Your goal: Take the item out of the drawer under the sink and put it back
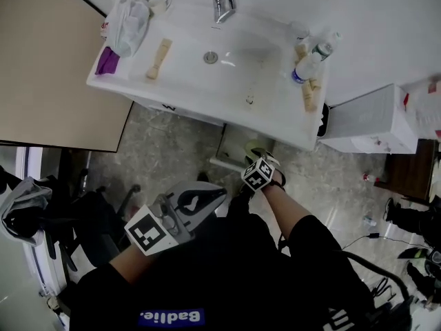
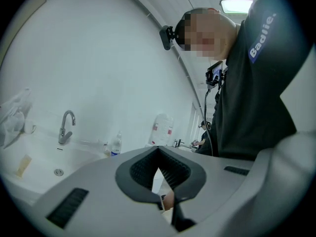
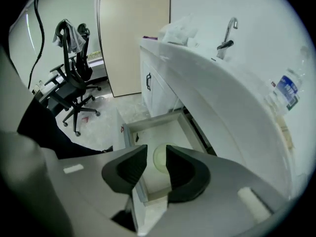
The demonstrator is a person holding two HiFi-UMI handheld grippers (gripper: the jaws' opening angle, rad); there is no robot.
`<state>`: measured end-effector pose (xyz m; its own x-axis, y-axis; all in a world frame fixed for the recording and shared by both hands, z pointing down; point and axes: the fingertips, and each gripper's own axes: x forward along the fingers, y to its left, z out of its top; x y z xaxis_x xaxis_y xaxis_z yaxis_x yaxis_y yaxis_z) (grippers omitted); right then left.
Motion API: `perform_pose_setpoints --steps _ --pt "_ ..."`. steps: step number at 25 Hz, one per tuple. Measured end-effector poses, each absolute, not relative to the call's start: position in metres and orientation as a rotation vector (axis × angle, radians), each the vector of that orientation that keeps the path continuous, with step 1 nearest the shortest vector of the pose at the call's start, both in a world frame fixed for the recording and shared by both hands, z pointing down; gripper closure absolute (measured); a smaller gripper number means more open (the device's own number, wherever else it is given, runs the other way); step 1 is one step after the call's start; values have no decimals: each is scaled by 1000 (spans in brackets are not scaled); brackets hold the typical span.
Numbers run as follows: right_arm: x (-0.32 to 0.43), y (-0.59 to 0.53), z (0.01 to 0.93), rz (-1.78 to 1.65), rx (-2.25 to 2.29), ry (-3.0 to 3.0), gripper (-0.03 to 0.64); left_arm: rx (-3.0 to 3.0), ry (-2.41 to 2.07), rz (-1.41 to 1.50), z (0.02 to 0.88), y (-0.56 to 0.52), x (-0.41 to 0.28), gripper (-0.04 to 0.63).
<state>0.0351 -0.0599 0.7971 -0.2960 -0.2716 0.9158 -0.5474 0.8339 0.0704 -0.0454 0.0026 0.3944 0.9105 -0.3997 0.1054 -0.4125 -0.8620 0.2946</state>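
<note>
The left gripper (image 1: 217,197) hangs by the person's body, jaws pressed together on nothing. The right gripper (image 3: 156,153) hovers, jaws spread, over the open drawer (image 3: 163,131), where the pale round item (image 3: 159,163) lies. The item looks light, stiff and smooth, and is best pinched across its rim.

White wall (image 1: 358,26) behind sink (image 1: 234,88); floor (image 1: 165,161) grey mottled stone, glossy; tall beige panel (image 1: 48,61) left of sink; white cabinet (image 1: 368,119) just beside sink's right corner; dark wooden table (image 1: 413,174) beyond it; black office chair (image 3: 73,78) near panel; ceiling light (image 2: 237,5) lit.
</note>
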Motion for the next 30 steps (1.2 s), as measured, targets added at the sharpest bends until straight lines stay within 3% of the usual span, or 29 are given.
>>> perform_pose_setpoints --steps 11,30 --pt "35 -54 664 460 842 -2228 525 2755 -517 -25 379 0 -22 607" --pt "53 -20 420 500 1037 -2803 614 2764 -423 -26 357 -7 14 607"
